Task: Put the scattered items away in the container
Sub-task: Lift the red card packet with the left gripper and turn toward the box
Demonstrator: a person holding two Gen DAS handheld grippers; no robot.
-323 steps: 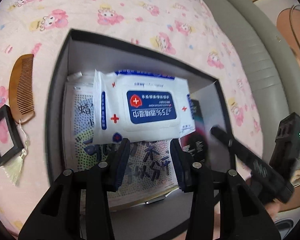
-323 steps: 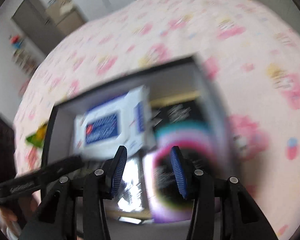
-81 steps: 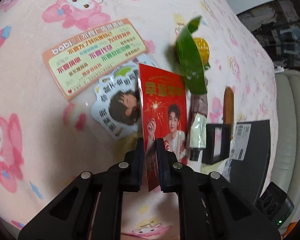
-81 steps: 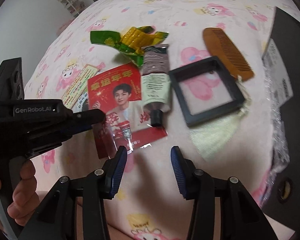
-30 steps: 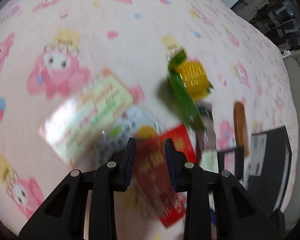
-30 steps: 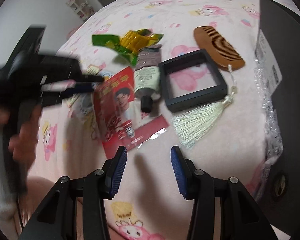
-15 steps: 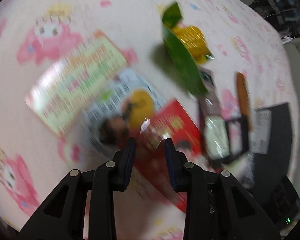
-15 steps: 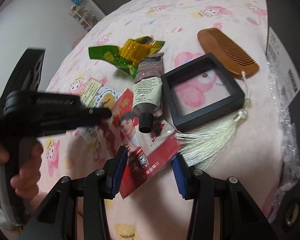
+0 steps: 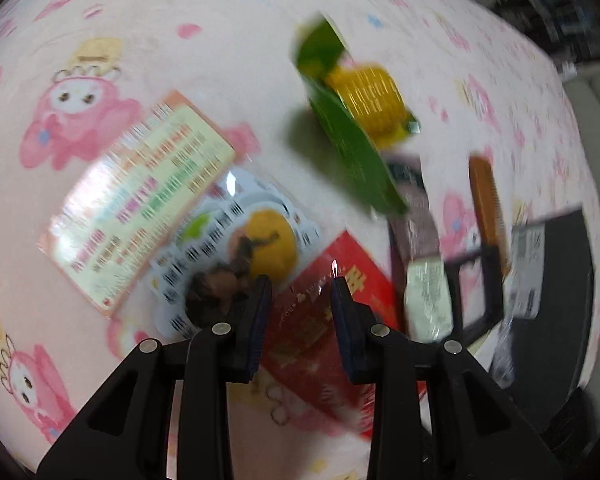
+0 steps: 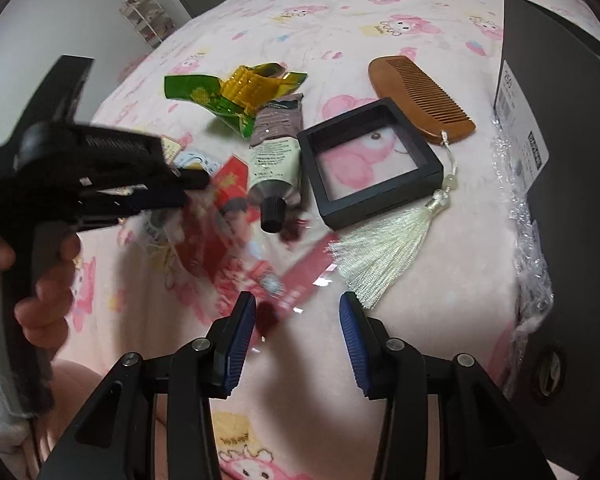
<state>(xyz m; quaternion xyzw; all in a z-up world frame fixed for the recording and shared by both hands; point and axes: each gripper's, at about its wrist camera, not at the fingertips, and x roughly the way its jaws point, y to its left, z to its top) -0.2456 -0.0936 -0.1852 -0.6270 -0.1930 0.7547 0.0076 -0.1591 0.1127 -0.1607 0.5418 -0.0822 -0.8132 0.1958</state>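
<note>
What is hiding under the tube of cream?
The red card pokes out from under the cream tube, near its black cap. How far the card reaches beneath is covered.

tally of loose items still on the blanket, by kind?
Flat cards and packets: 3, label card, sticker sheet, red packet
Snack wrapper: 1
Tube: 1
Frame: 1
Comb: 1
Total: 7

Left gripper (image 9: 298,280) at the bottom middle of its view, pointing steeply down, jaws a little apart, nothing pinched. Also seen at the left of the right view, blurred, held by a hand (image 10: 40,280). Right gripper (image 10: 298,308) low in its frame, jaws parted and empty.
</note>
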